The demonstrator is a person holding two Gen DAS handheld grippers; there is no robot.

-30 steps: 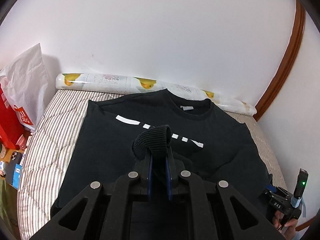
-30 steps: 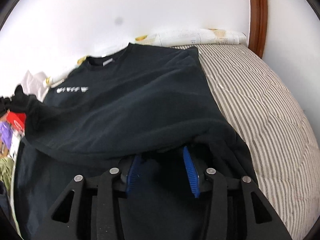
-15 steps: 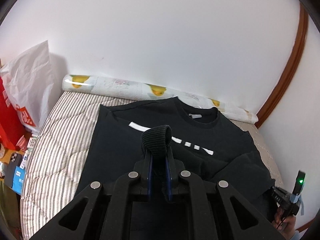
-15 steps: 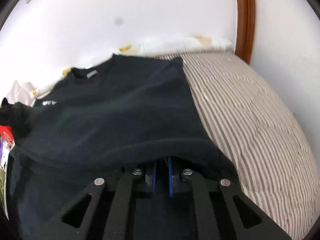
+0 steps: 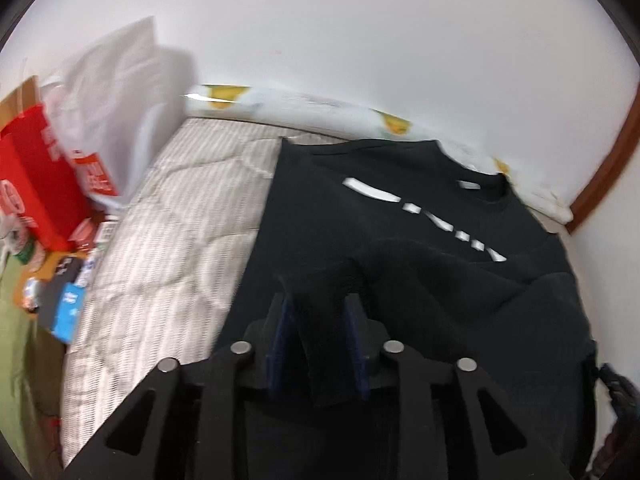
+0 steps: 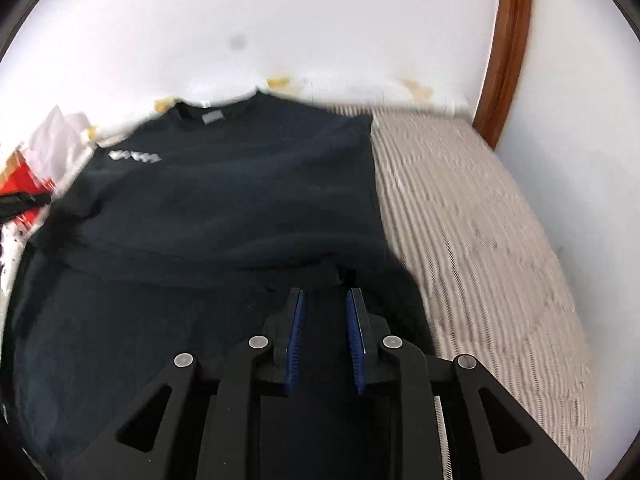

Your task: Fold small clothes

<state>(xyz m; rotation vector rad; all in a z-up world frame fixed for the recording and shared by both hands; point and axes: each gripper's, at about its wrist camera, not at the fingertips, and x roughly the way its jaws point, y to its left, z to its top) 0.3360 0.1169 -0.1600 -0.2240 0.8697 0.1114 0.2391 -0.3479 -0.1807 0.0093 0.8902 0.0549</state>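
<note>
A black sweatshirt (image 5: 400, 208) with white lettering lies flat on the striped bed, collar toward the wall. Its sleeve is folded across the chest. My left gripper (image 5: 318, 304) hovers over the body of the shirt, and its jaws are opening. The ribbed sleeve cuff (image 5: 324, 280) stands loosely between the blue pads. In the right wrist view the sweatshirt (image 6: 240, 184) fills the left half. My right gripper (image 6: 326, 300) hangs over the folded right edge with its jaws opening. I see nothing clamped between its pads; dark cloth lies just beneath them.
The striped mattress (image 5: 180, 240) shows bare on the left, and its right side (image 6: 480, 240) is bare too. A rolled printed sheet (image 5: 300, 104) lies along the wall. A red bag (image 5: 36, 184), a white plastic bag (image 5: 120, 100) and small boxes crowd the left edge. Brown wooden trim (image 6: 508, 40) stands right.
The left gripper swung down, and its jaws parted from the cuff they were clamped on. The right gripper shut at the shirt's folded edge half a second ago, then parted and rose.
</note>
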